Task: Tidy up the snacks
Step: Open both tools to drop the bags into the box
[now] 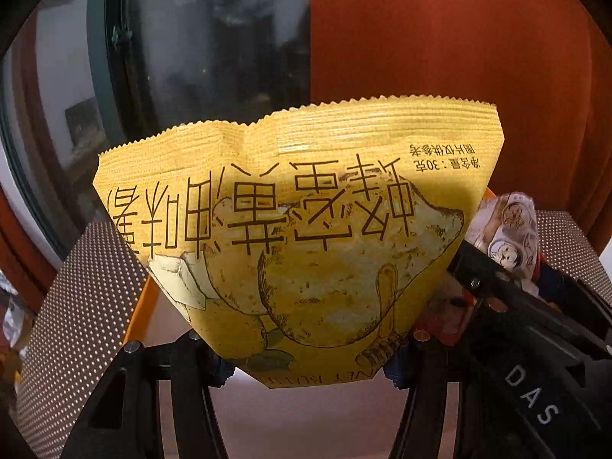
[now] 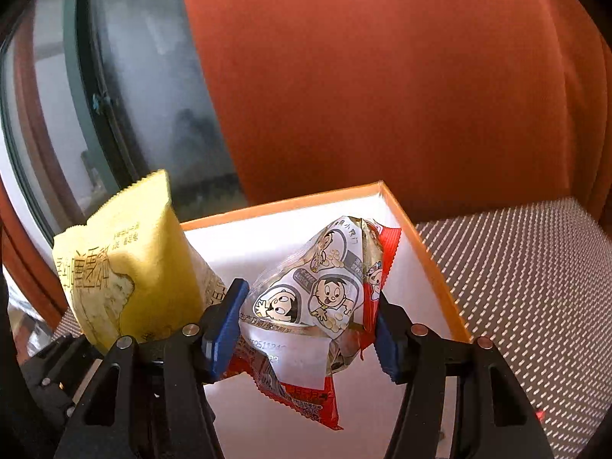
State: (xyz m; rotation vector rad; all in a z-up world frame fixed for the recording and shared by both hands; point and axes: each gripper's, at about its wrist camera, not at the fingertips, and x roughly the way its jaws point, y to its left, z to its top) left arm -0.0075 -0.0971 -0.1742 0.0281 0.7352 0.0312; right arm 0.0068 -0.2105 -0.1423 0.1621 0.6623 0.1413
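Holding, left tongs (image 1: 306, 371): clamped on yellow chip bag (image 1: 298, 237);
Right tongs (image 2: 306, 329): gripping cartoon snack packet (image 2: 310, 306), seemingly above orange-rimmed box (image 2: 432, 264)

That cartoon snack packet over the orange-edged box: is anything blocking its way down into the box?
Nothing visible does. The cartoon snack packet, held in the right hand-held gripper, hangs over the white box, whose visible floor is bare. The yellow chip bag hangs beside it, to the left.

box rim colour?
Orange rim on the box, white inside. Shows best in the right wrist view.
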